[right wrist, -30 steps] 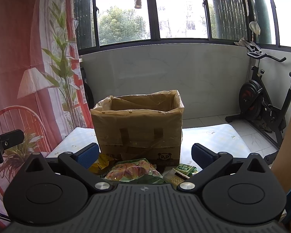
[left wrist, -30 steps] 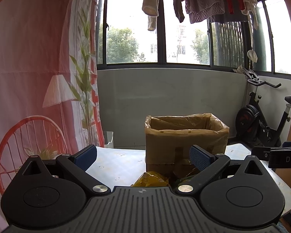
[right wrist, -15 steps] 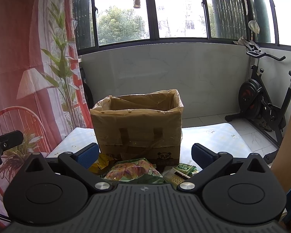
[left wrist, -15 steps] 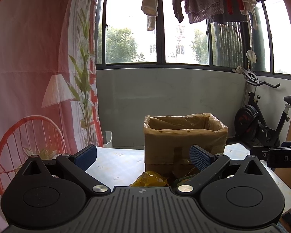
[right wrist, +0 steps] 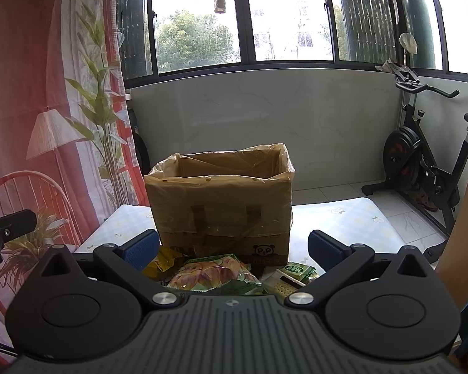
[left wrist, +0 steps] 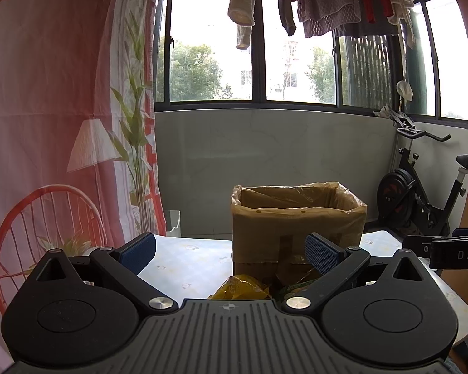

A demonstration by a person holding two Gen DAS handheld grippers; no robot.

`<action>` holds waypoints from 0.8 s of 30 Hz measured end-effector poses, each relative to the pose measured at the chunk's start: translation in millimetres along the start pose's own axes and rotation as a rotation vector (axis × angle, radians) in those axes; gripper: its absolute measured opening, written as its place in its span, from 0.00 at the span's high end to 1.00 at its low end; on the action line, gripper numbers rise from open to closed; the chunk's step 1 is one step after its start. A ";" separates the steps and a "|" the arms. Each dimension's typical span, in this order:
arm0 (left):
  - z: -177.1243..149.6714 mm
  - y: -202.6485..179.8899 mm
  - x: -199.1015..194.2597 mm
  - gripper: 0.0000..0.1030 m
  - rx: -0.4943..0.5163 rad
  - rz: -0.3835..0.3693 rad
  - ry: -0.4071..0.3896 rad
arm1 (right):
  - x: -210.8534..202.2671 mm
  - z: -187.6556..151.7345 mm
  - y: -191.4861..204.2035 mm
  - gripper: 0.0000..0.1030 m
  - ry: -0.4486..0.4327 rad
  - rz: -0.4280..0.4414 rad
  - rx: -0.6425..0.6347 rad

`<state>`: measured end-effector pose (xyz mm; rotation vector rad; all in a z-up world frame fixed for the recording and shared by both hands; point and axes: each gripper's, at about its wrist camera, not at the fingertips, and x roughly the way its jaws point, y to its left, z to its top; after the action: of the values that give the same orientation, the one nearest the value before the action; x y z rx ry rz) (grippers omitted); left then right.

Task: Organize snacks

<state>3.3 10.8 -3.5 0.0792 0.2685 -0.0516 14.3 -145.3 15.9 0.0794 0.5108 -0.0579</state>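
A brown cardboard box [left wrist: 298,227] lined with clear plastic stands open on the table, also in the right wrist view [right wrist: 221,205]. Snack packs lie in front of it: a yellow bag [left wrist: 241,286] [right wrist: 163,258], a green and pink bag [right wrist: 215,272], a cracker pack [right wrist: 284,285] and a small green pack [right wrist: 298,269]. My left gripper [left wrist: 231,249] is open and empty, above the yellow bag. My right gripper [right wrist: 232,247] is open and empty, above the snack pile, short of the box.
The table [right wrist: 343,218] has a pale flowered cloth. An exercise bike [right wrist: 421,162] stands at the right on the floor. A printed curtain [left wrist: 62,109] hangs on the left. The other gripper shows at each view's edge [left wrist: 446,251] [right wrist: 6,227].
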 end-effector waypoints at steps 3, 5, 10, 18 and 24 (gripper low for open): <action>-0.2 -0.3 0.3 0.00 0.000 0.000 0.001 | 0.1 -0.3 -0.1 0.00 0.000 0.000 0.001; -0.1 0.0 0.0 0.00 0.000 0.000 0.001 | 0.1 -0.1 0.0 0.00 0.000 0.000 0.000; -0.2 0.0 0.3 0.00 0.000 -0.001 0.001 | 0.1 0.1 0.1 0.00 0.001 0.000 0.000; -1.4 0.7 1.4 0.00 -0.001 -0.004 -0.001 | 0.2 0.0 -0.1 0.00 0.001 0.003 0.002; -1.4 0.8 1.4 0.00 -0.001 -0.004 -0.001 | 0.3 -0.3 0.1 0.00 0.002 0.003 0.003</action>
<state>4.3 11.6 -5.2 0.0775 0.2677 -0.0557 14.5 -145.2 15.5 0.0829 0.5129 -0.0558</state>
